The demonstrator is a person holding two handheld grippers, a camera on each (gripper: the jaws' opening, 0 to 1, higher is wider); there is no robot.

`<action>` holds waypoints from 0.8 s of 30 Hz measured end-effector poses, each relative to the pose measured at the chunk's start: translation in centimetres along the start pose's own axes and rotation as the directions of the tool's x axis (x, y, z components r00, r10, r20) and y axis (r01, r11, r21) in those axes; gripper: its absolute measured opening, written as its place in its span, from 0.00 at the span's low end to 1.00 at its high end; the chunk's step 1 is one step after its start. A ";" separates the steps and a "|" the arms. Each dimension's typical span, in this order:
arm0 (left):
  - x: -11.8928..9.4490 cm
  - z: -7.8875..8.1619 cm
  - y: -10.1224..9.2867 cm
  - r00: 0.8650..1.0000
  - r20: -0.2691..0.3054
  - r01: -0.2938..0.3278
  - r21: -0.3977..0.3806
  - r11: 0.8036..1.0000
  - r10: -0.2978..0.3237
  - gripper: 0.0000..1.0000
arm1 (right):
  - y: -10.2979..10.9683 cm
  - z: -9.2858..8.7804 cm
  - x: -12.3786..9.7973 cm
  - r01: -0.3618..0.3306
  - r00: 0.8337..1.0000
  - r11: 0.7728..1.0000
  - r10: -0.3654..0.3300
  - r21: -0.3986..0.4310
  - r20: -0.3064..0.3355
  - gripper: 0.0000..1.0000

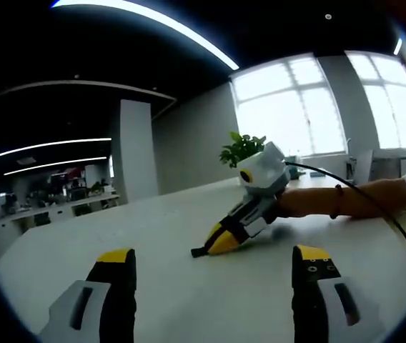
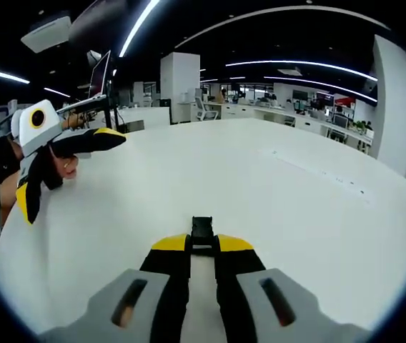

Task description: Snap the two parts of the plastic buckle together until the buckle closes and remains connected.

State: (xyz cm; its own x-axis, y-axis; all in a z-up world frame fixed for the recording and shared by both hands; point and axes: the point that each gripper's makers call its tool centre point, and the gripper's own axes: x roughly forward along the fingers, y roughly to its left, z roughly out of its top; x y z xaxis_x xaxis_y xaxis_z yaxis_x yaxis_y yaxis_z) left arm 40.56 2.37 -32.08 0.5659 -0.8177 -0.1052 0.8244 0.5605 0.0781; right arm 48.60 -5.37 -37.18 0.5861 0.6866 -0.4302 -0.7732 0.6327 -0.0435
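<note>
In the right gripper view, the right gripper (image 2: 202, 244) rises from six o'clock with its yellow-tipped jaws pressed close on a small black buckle piece (image 2: 202, 230), which sticks out just past the tips toward twelve o'clock, low against the white table (image 2: 274, 193). Only this one dark piece can be made out there; it is too small and too shadowed to tell whether it is one half of the buckle or both parts already joined. Farther off in the same view, at about nine o'clock, the left gripper (image 2: 67, 168) hangs above the table with its jaws spread wide, one yellow tip pointing toward three o'clock and the other toward seven o'clock, nothing between them. A hand (image 2: 63, 166) grips it from behind. In the left gripper view, the left gripper's own two jaws stand well apart at seven and five o'clock with bare table between them. Beyond that gap, near the middle of the view, the right gripper lies tipped down to the table, its yellow tips pointing toward eight o'clock and the black buckle piece poking out at its nose, touching the surface. A forearm (image 1: 346, 200) reaches in from three o'clock to hold it, a black cable (image 1: 374, 204) arching over the wrist. Past them stand a green potted plant (image 1: 242, 148) and, farthest, bright windows (image 1: 332, 103).
</note>
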 end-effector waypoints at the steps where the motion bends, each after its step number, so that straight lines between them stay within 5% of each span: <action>1: 0.0 0.0 0.0 1.000 -0.001 0.000 0.001 1.000 0.000 0.91 | -0.1 0.0 0.0 0.000 1.000 1.000 0.000 -0.001 0.000 0.11; 24: 0.0 -0.1 -0.3 1.000 0.000 0.009 -0.007 1.000 -0.009 0.91 | 0.2 0.0 0.0 -0.010 0.999 1.000 0.010 -0.004 0.047 0.11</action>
State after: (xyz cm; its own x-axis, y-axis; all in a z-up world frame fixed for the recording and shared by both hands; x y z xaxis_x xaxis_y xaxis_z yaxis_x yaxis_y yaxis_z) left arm 40.35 2.20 -32.18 0.5586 -0.8227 -0.1057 0.8295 0.5541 0.0706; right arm 48.51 -5.24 -37.21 0.5891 0.7089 -0.3879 -0.7798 0.6245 -0.0430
